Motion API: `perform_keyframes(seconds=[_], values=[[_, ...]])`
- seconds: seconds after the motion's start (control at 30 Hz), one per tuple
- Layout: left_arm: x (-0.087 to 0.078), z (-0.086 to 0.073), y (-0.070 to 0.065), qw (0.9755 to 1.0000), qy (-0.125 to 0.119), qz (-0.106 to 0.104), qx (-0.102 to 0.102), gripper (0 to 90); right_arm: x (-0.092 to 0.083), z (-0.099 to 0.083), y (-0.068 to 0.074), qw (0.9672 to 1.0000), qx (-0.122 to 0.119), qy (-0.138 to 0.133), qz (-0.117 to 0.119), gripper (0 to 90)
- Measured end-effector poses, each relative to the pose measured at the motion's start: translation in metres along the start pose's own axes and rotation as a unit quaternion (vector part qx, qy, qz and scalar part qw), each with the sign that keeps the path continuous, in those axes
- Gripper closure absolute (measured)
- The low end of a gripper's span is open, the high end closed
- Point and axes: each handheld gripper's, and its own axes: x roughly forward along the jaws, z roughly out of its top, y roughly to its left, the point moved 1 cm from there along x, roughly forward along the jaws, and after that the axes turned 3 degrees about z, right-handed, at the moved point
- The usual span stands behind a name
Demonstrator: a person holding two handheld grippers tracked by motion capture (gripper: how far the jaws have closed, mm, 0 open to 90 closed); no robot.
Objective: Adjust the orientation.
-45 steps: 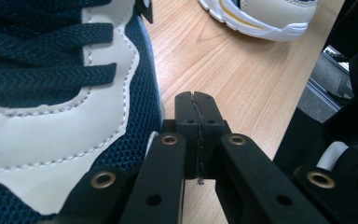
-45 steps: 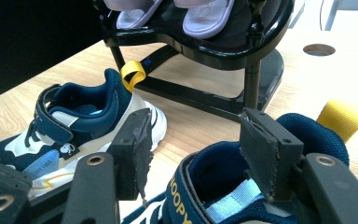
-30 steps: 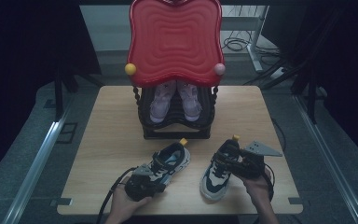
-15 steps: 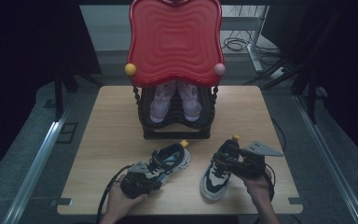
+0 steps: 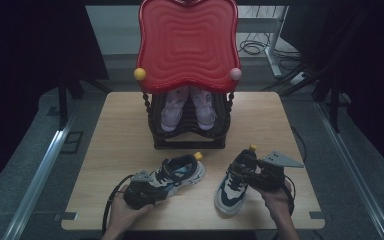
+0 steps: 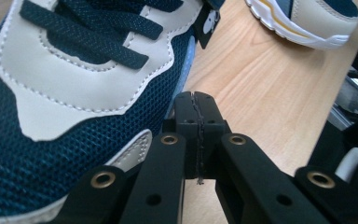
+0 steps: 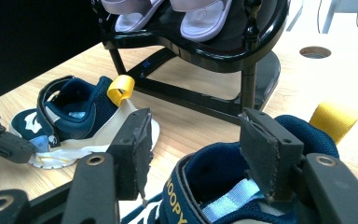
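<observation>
Item: pair of navy-and-cream sneakers on your table [image 5: 105, 130], at 6 o'clock from the black shoe rack [image 5: 190, 135].

Left sneaker [image 5: 177, 174]: lies toe toward you. Your left hand-held gripper [image 6: 198, 122] rests beside its toe, jaws pressed together on nothing, probably nudging.

Right sneaker [image 5: 236, 181]: your right hand-held gripper [image 7: 193, 149] stands spread over its collar, apparently set to pinch.

The right gripper view reveals lilac sandals [image 7: 200, 16] on the rack; the high view adds its red top [image 5: 187, 42].
</observation>
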Motion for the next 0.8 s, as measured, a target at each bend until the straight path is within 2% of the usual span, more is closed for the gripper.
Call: perform_keyframes(seconds=[0.37,0.8], values=[[-0.003,-0.001,0.008,0.9999,-0.004,0.006,-0.010,90.0,0.000,0.000,-0.001,1.0000,0.001,-0.002,-0.001,44.6],[-0.010,-0.003,0.022,0.9993,-0.016,0.025,-0.024,90.0,-0.002,0.001,-0.001,1.0000,0.001,-0.004,0.000,44.9]])
